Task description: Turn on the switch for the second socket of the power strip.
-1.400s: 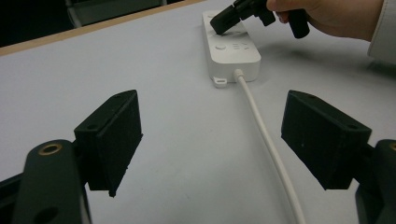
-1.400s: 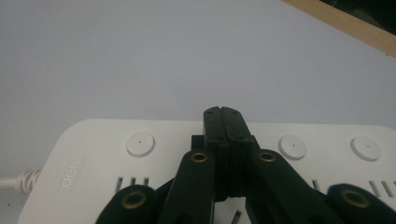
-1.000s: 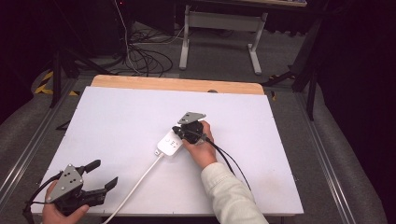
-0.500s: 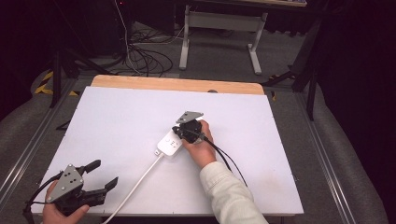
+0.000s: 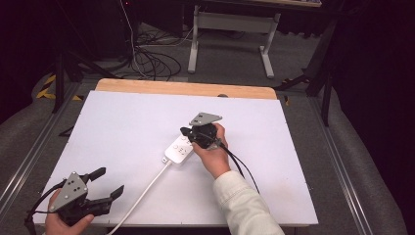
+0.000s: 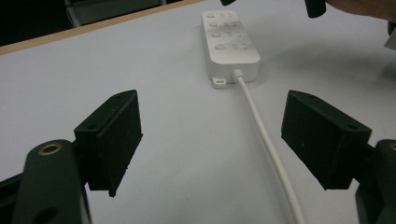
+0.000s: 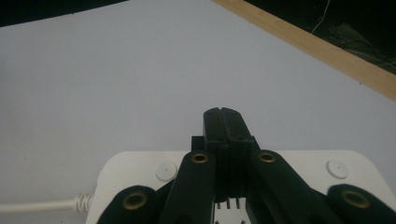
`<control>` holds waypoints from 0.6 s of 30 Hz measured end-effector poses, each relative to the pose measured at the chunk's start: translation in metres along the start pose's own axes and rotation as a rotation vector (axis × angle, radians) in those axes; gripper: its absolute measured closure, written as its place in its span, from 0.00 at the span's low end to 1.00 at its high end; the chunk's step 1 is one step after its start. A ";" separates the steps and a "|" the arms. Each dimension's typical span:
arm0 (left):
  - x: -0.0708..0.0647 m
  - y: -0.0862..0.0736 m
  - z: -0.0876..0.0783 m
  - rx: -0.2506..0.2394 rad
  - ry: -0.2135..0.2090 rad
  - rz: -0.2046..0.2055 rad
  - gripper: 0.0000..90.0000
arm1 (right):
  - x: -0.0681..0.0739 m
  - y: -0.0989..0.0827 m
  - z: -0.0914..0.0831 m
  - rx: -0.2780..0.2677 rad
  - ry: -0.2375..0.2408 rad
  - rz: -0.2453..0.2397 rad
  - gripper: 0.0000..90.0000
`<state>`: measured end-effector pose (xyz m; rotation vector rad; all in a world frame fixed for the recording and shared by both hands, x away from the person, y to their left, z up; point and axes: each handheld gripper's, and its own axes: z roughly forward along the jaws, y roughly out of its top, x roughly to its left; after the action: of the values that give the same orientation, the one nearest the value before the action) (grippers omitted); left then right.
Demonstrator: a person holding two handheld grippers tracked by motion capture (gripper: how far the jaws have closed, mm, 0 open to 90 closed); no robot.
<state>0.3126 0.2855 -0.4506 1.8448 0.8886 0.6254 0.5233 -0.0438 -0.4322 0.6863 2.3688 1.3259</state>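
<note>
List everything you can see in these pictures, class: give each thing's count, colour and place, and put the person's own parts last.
Power strip: one, white, middle of the table, under the right gripper.
Power cord: one, white, runs from the strip to the table's near edge.
Table: one, white top with a wooden far edge.
Floor cables: a tangle, dark, behind the table.
Desk frame: one, grey, on the floor beyond.
Left gripper: one, black, near left corner, fingers apart.
Right gripper: one, black, over the strip, fingers together.
Sleeve: one, pale, right forearm.

High view overlooks the table (image 5: 122,127); both close gripper views share the power strip (image 6: 229,41).
</note>
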 end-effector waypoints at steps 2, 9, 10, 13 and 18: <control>0.000 0.000 0.001 0.000 0.002 -0.002 0.23 | 0.000 0.002 -0.005 -0.006 0.001 -0.001 1.00; 0.000 0.000 0.001 0.003 0.001 0.002 0.23 | 0.002 0.008 -0.019 -0.035 0.009 -0.011 1.00; 0.000 0.000 0.001 0.003 0.001 0.002 0.23 | 0.002 0.008 -0.019 -0.035 0.009 -0.011 1.00; 0.000 0.000 0.002 0.004 0.001 0.002 0.23 | 0.003 0.009 -0.023 -0.044 0.014 -0.017 1.00; 0.000 0.000 0.001 0.003 0.001 0.003 0.23 | 0.004 0.010 -0.027 -0.048 0.014 -0.017 1.00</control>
<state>0.3138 0.2848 -0.4507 1.8489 0.8885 0.6274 0.5087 -0.0556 -0.4101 0.6430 2.3404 1.3807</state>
